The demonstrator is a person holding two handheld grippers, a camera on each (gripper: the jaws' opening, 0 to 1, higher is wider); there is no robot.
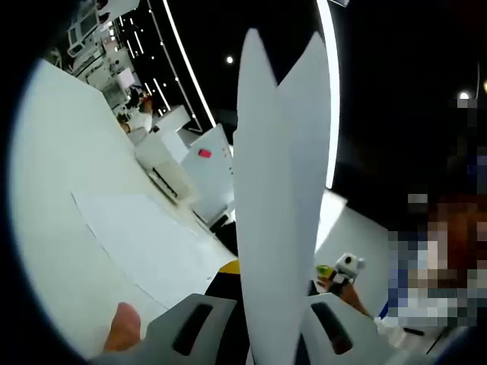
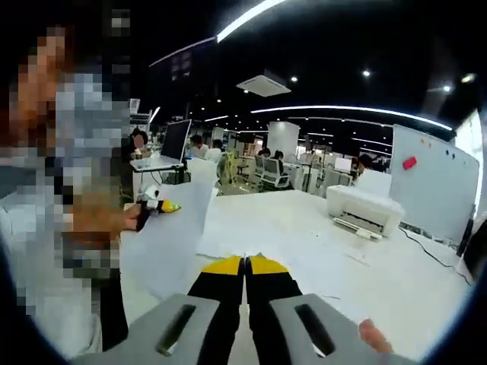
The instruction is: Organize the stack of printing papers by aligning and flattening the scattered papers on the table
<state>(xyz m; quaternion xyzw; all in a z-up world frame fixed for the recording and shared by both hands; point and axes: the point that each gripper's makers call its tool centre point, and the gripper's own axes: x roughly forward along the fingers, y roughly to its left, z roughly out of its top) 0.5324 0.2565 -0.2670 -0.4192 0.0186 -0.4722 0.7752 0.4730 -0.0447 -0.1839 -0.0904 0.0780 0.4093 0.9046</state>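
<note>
Nearest in the left gripper view, the left gripper (image 1: 278, 228) stands at six o'clock with its jaws pinching a tall stack of white printing paper (image 1: 275, 167), held edge-on so that it rises to twelve o'clock; its top splits into two pointed corners. The paper hides the jaw tips and much of what lies behind it. At seven o'clock a fingertip (image 1: 123, 327) shows beside the gripper body. Beyond, toward nine o'clock, a single flat white sheet (image 1: 144, 243) lies on the broad white table (image 1: 53, 190), with open tabletop around it. Farther, at eleven o'clock, a white desktop printer (image 1: 171, 167) sits near the table's far edge, in front of a white board with a pink magnet (image 1: 209, 163).

In the right gripper view, the right gripper (image 2: 245, 262) at six o'clock has its yellow-tipped black jaws pressed together, with nothing visible between them. Just past them white sheets lie spread on the table, their edges hard to separate from the white surface. At nine o'clock a hand grips another small device with a yellow tip (image 2: 156, 204); what it is I cannot tell. The printer rests at two o'clock, with clear tabletop before it.
</note>
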